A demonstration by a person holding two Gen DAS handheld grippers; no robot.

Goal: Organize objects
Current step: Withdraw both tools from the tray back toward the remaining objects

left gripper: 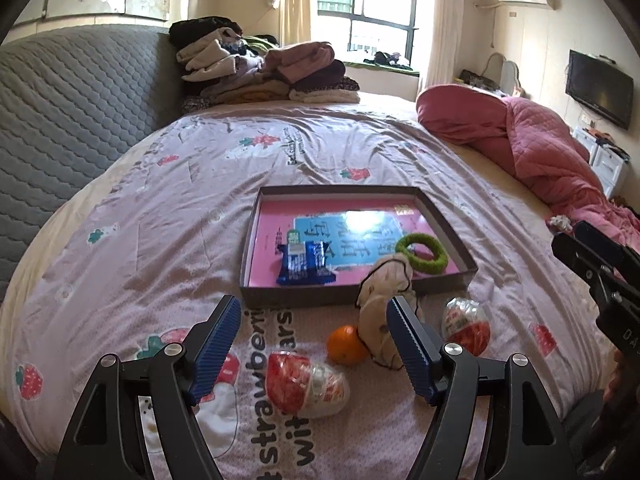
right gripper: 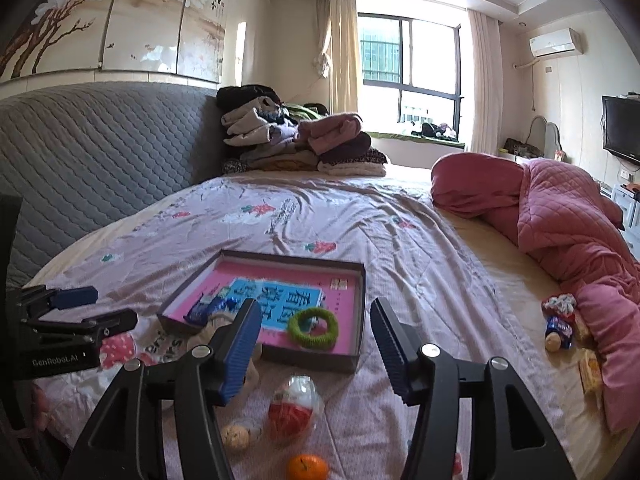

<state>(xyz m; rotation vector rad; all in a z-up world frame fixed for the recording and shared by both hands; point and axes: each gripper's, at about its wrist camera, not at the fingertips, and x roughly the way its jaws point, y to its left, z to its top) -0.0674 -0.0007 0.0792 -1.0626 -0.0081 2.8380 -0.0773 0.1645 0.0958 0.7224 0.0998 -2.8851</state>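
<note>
Both the left gripper (left gripper: 314,344) and right gripper (right gripper: 316,348) hover with jaws wide, empty. The shallow grey cardboard tray (left gripper: 448,224) lies mid-bed; an orange (left gripper: 346,344) and foil-wrapped eggs (left gripper: 306,384) sit at its near edge on open pink quilt (left gripper: 160,216).

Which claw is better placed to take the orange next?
Probably left. The orange lies just ahead between the open left claw fingers. For the open right claw, it sits at the frame's bottom edge, behind the fingertips.

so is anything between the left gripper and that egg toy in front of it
Nothing visible. The left gripper is open, and the red and clear egg toy lies bare on the bedspread below its fingers; the orange sits beside it, apart.
</note>
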